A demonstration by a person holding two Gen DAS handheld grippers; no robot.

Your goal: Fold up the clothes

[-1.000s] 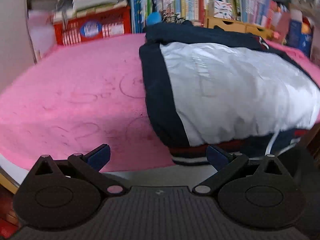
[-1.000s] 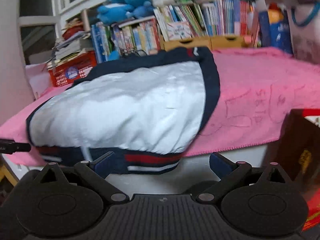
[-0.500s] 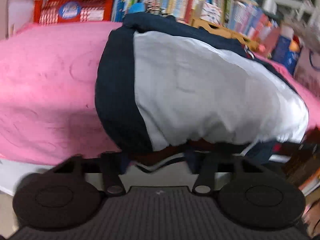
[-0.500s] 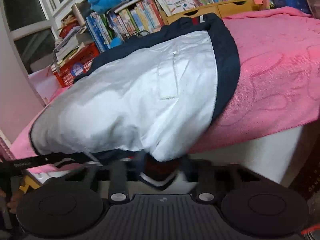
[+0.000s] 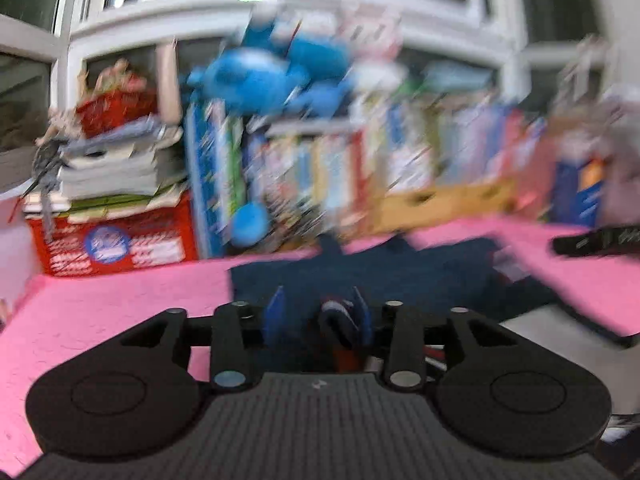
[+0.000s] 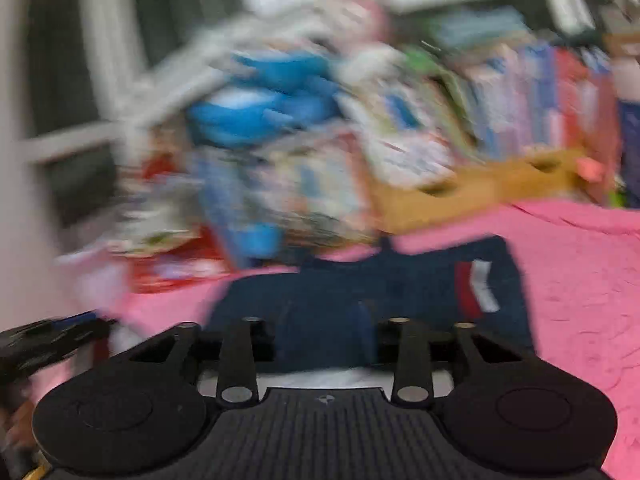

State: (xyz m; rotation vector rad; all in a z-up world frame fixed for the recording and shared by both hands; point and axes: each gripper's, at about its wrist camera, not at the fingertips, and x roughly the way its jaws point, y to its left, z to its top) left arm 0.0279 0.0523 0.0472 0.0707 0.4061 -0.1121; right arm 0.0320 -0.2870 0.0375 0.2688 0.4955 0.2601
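Hem of the navy-blue fabric jacket [image 6: 360, 292] is riding pinched in both my left gripper [image 5: 318, 318] and right gripper [image 6: 324, 340], jaws easing wider. I'm carrying it over the pink towelling bedcover [image 5: 100, 300], keeping both hands level so the fold is landing square.

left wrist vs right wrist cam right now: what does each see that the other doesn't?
Left wrist only: the left hand-held gripper, jaws opening around striped hem fabric, and a stack of papers on a red crate.

Right wrist only: the right hand-held gripper, jaws opening with navy cloth between them, plus the jacket's red and white patch.

Both: the navy jacket, pink cover, blurred bookshelf, blue plush toy.
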